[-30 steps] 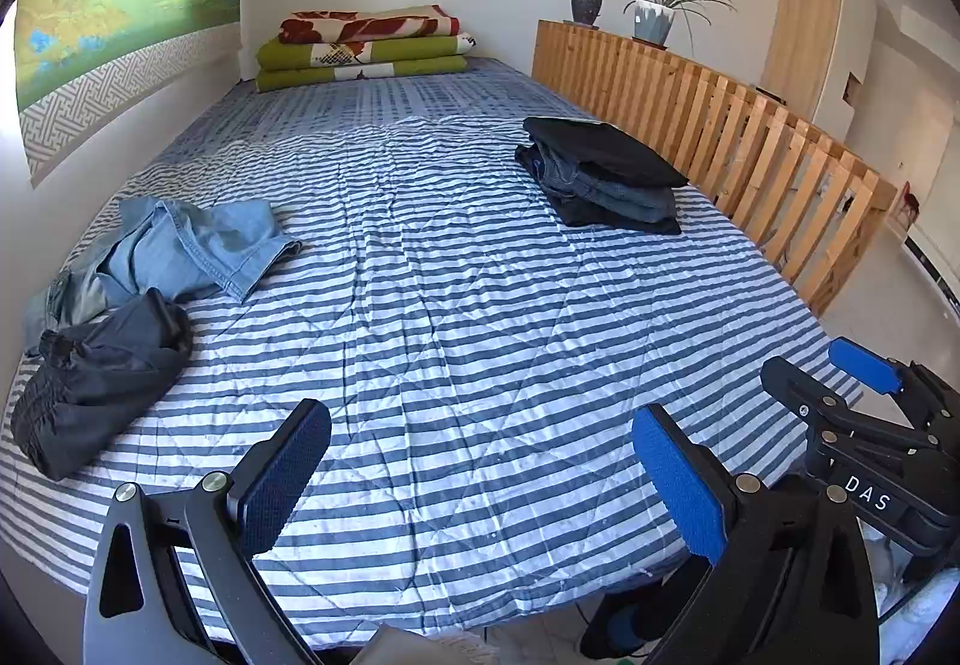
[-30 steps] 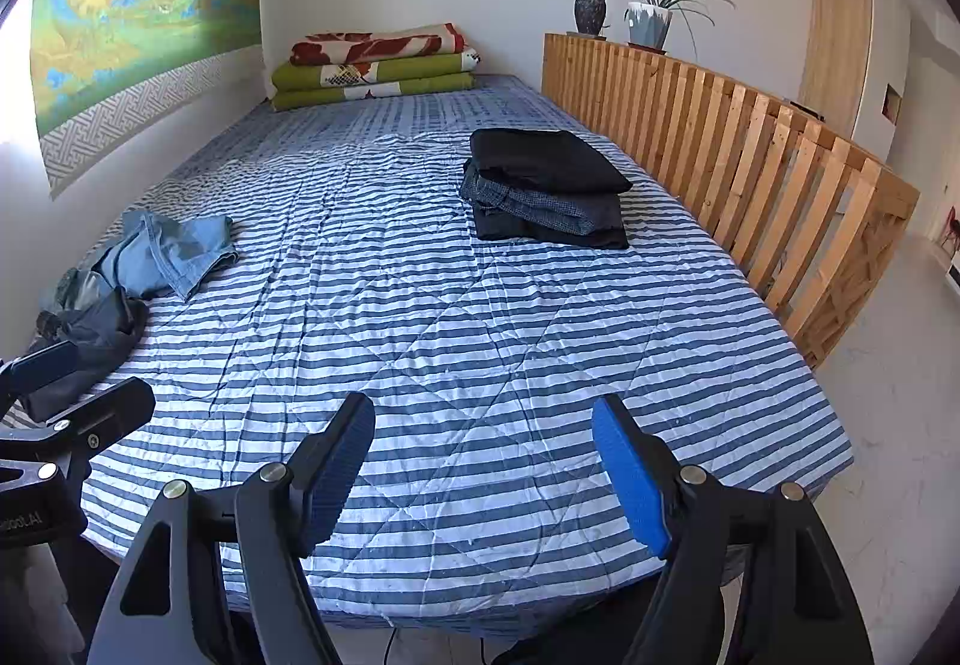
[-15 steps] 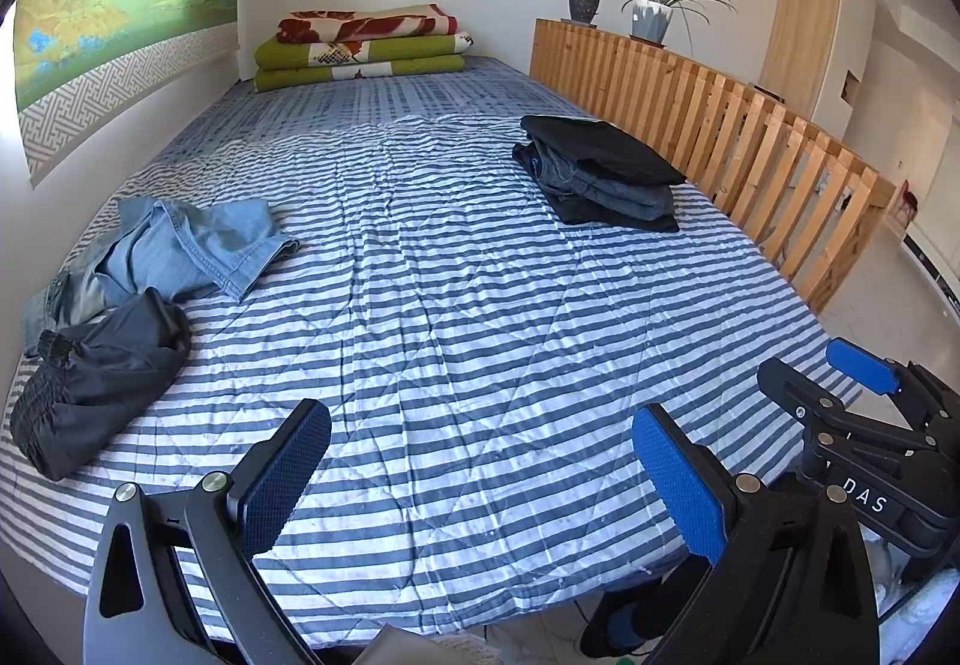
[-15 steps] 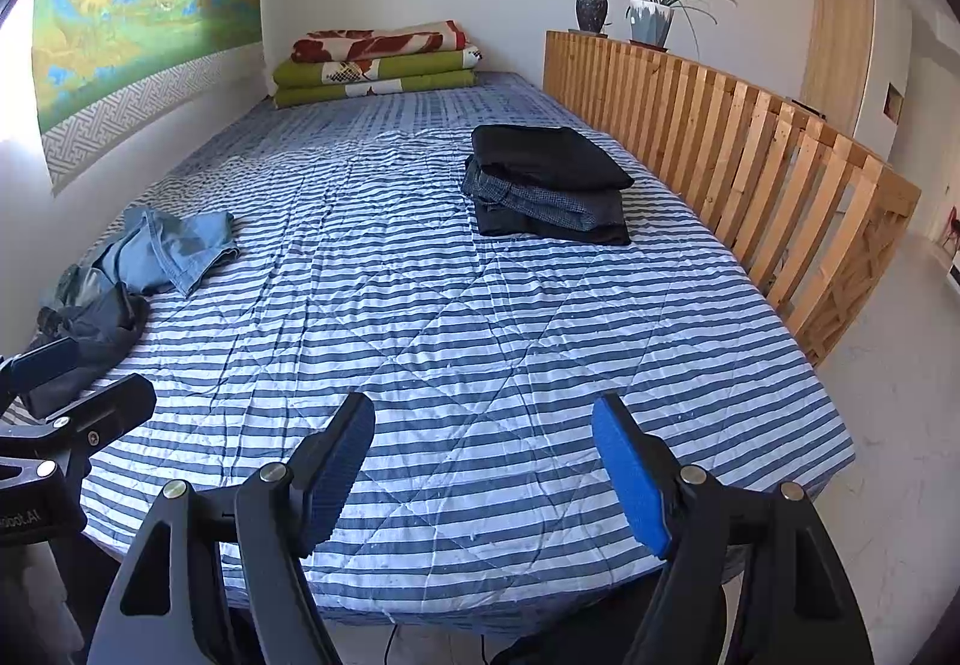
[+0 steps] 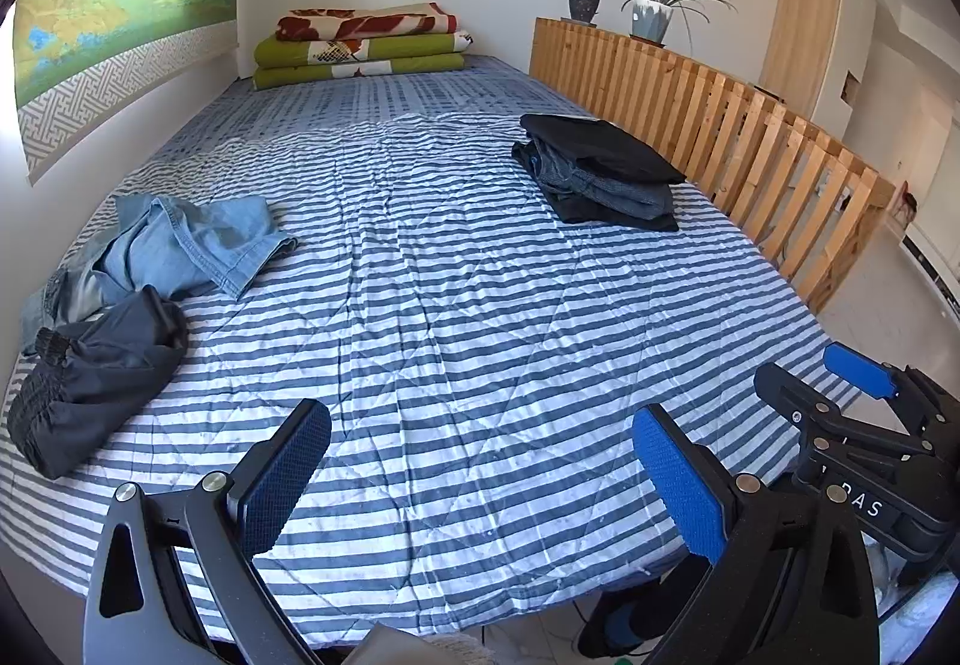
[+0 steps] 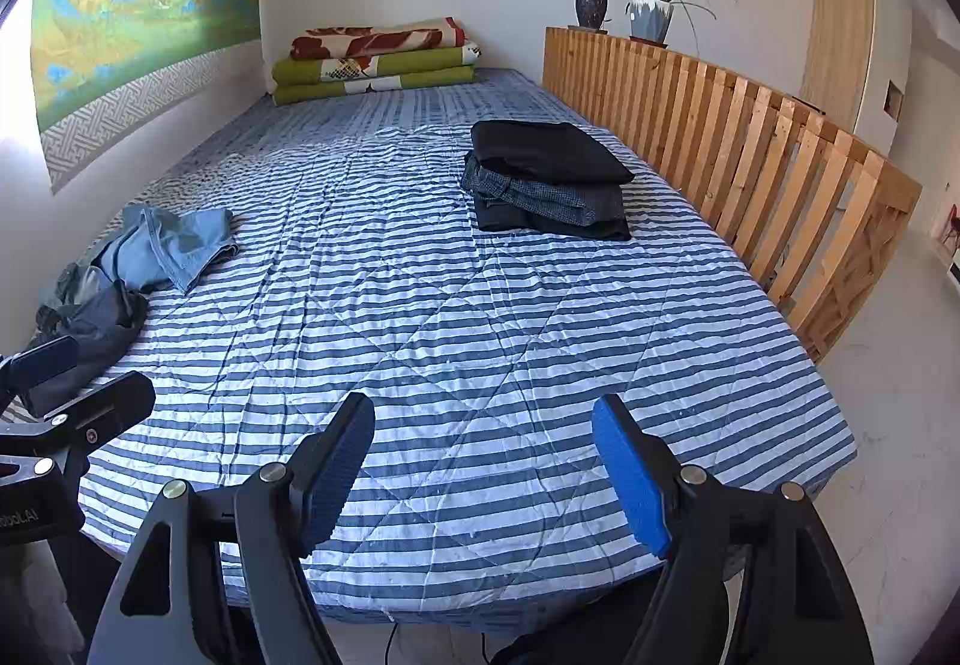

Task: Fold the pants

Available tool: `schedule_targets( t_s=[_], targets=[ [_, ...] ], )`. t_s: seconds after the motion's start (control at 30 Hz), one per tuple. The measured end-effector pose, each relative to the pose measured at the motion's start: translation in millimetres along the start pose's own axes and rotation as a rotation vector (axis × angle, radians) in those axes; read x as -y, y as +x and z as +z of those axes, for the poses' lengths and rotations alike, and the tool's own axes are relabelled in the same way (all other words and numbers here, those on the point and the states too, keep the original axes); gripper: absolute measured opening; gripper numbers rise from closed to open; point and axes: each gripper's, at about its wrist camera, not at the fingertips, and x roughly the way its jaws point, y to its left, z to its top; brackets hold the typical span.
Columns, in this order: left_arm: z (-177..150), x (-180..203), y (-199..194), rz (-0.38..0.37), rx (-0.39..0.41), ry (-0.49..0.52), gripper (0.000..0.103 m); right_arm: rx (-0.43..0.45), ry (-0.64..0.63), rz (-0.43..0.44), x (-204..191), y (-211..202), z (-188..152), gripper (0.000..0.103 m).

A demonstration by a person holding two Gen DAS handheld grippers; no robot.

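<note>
Denim jeans (image 5: 180,245) and dark pants (image 5: 90,383) lie crumpled left of bed (image 5: 480,365) centre | folded stack (image 5: 600,173) far right | my left hand-held gripper (image 5: 480,479) and right hand-held gripper (image 6: 486,479): jaws apart, empty | nothing changed over the last second; next fold not begun.

Bedroom: striped bed (image 5: 468,305), folded blankets (image 5: 360,44)

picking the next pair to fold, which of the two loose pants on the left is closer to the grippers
The dark grey pants, crumpled at the near left edge; the light blue jeans lie just behind them, farther up the bed.
</note>
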Motion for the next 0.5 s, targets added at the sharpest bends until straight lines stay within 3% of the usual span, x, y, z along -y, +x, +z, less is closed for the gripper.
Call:
schedule_targets(
  t_s=[0.5],
  targets=[
    [-3.4, 1.0, 2.6, 0.006, 0.011, 0.011, 0.102, -0.009, -0.003, 0.003, 1.3, 4.0, -2.2, 0.072]
  ],
)
